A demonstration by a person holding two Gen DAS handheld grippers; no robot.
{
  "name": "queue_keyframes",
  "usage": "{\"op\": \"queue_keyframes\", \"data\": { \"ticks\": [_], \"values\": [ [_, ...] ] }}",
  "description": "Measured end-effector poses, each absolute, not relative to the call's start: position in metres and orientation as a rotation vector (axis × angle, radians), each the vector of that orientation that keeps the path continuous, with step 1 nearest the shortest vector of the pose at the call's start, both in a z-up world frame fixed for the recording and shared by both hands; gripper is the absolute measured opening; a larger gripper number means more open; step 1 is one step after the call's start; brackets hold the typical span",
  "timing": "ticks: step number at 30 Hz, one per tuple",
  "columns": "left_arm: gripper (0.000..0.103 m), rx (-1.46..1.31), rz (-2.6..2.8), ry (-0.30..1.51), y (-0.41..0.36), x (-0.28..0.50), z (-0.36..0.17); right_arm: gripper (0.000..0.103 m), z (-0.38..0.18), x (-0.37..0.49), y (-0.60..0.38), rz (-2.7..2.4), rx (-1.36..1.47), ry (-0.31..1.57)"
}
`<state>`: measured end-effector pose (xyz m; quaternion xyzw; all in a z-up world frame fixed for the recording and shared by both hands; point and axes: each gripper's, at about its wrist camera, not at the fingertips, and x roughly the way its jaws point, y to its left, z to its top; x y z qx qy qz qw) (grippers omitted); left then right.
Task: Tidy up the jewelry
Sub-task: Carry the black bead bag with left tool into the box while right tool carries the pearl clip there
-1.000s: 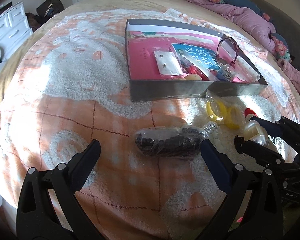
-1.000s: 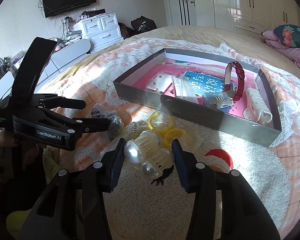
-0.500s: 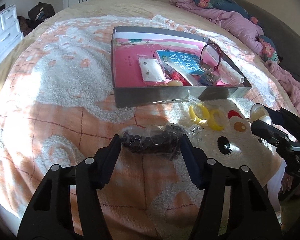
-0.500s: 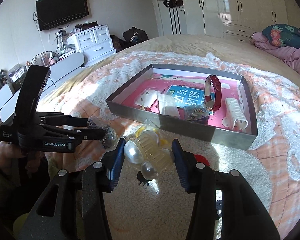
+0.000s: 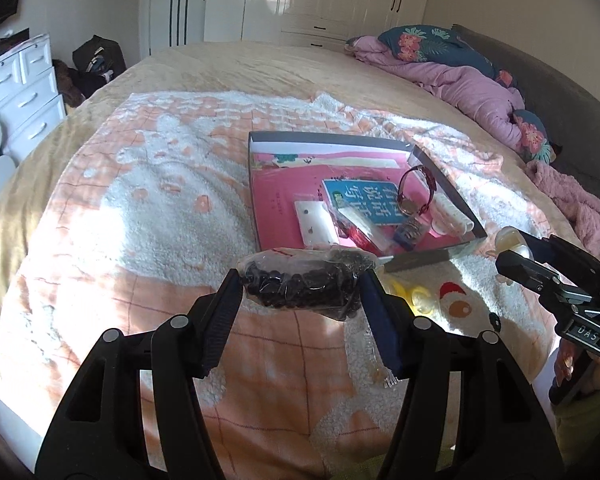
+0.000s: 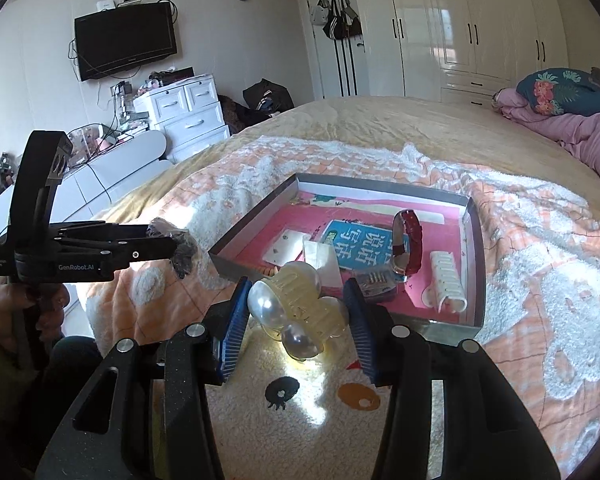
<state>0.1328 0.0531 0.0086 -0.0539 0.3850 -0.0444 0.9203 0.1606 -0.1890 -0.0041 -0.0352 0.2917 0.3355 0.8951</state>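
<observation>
My left gripper (image 5: 300,288) is shut on a clear bag of dark beads (image 5: 302,286) and holds it above the blanket, just in front of the grey box (image 5: 420,260). My right gripper (image 6: 296,312) is shut on a cream hair claw with large pearls (image 6: 296,304), lifted near the box's front wall (image 6: 236,270). The box has a pink floor and holds a red-strap watch (image 6: 410,246), a blue card (image 6: 360,246), a white hair claw (image 6: 446,282) and small packets. The left gripper with the bead bag (image 6: 180,250) shows at the left of the right wrist view.
Yellow rings (image 5: 414,298) lie on the orange-and-white blanket (image 5: 140,200) by the box's near corner. Purple bedding and floral pillows (image 5: 472,76) lie at the bed's far right. A white dresser (image 6: 184,108) and a TV (image 6: 126,40) stand beyond the bed's left side.
My left gripper closed on the bead bag and lifted it off the blanket. My right gripper raised the pearl claw higher, toward the box.
</observation>
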Motion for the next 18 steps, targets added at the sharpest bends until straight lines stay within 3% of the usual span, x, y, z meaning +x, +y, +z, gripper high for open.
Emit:
{"op": "queue_keyframes", "data": {
  "ticks": [18],
  "values": [
    [0.052,-0.060,-0.110,0.771,0.037,0.181,0.018,0.045,0.013,0.212,-0.213,0.561,-0.059,0.536]
  ]
}}
